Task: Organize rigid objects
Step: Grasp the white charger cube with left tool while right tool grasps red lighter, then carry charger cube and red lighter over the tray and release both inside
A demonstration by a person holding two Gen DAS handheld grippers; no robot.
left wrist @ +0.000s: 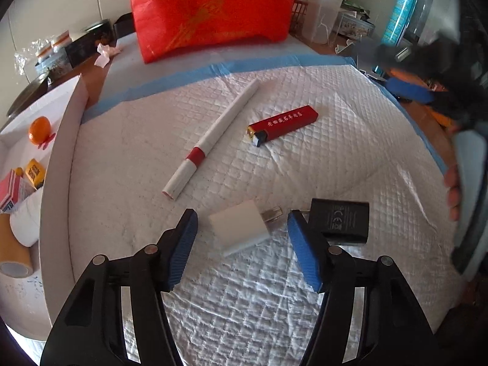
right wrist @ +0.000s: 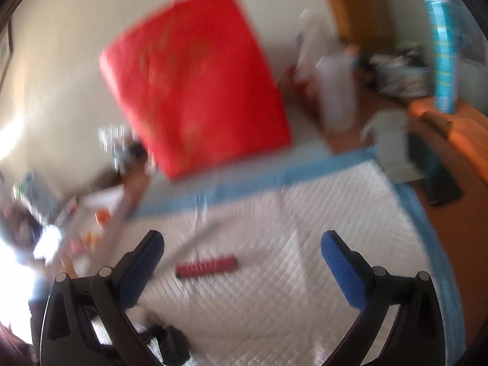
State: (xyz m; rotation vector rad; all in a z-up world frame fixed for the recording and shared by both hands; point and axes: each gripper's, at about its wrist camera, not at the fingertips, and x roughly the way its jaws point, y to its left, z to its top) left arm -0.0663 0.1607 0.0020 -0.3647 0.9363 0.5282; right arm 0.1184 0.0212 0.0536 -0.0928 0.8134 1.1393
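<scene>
Straddling white charger [left wrist: 239, 228] on quilted pad [left wrist: 350, 158]: left gripper [left wrist: 242, 238] jaws apart, ungripped | right gripper [right wrist: 242, 262] wide, empty | risk: your right finger [left wrist: 305, 256] snags black adapter [left wrist: 340, 224].

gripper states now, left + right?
Left gripper: open, white charger sits between its pads, not yet pinched.
Right gripper: open, empty, above the red lighter; view blurred.

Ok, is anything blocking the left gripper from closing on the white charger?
Nothing visible does. The white charger lies between the left gripper pads with gaps on both sides; the black adapter sits just outside the right-hand pad.
</scene>
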